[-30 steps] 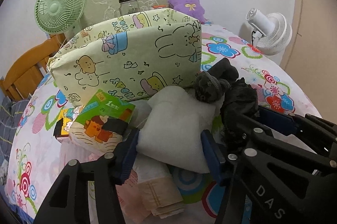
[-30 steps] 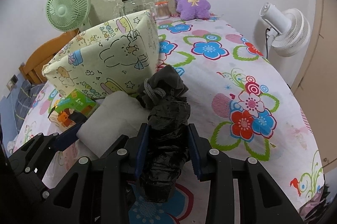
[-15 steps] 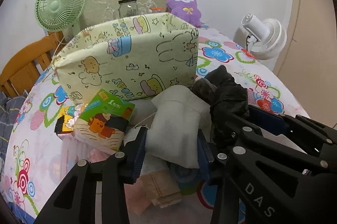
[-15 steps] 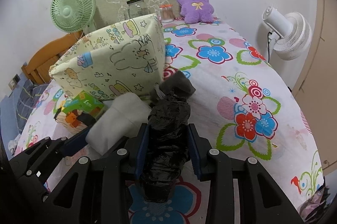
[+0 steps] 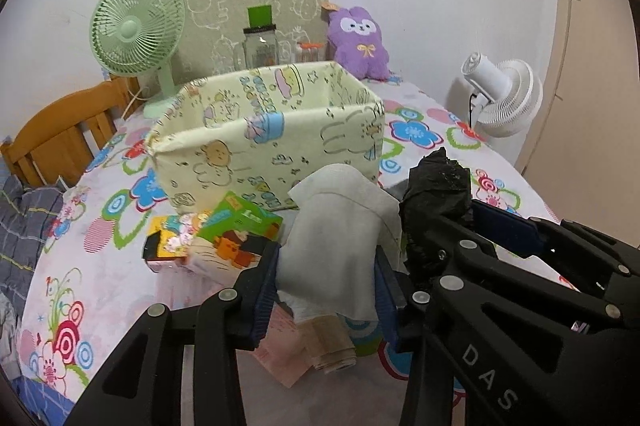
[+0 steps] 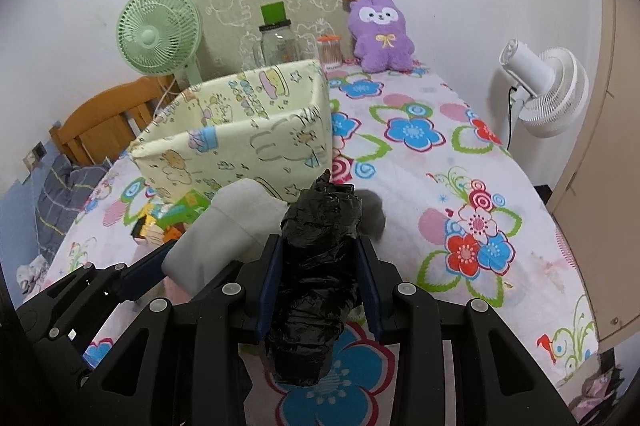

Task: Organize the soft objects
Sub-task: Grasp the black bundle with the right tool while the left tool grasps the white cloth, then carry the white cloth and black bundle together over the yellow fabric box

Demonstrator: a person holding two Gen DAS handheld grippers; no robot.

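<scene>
Two grippers loaded | left gripper (image 5: 326, 280) jaws clamp white soft cloth bundle (image 5: 340, 226) | right gripper (image 6: 318, 272) jaws clamp black crinkled plastic roll (image 6: 316, 266) | both before pale-yellow cartoon fabric bin (image 6: 240, 141)

Crinkly glossy black plastic bundle (image 6: 316, 266), matt white, perhaps cloth, wad (image 5: 340, 238), printed fabric bin (image 5: 272, 133).

Right gripper (image 6: 318, 280), black with blue pads, clamped on crumpled black plastic bundle (image 6: 316, 266) held above flower-print bedsheet (image 6: 440, 193). Left gripper (image 6: 176, 258) just beside, at lower left, gripping pale grey-white folded cloth (image 6: 224, 230). Cream cartoon-print fabric storage box (image 6: 240, 137), open-topped, behind both. Colourful packets (image 6: 172, 216) at box's near corner. Far edge: green desk fan (image 6: 158, 29), glass jar with green lid (image 6: 278, 39), purple plush rabbit (image 6: 380, 33). White fan (image 6: 548, 85) off bed at right.
</scene>
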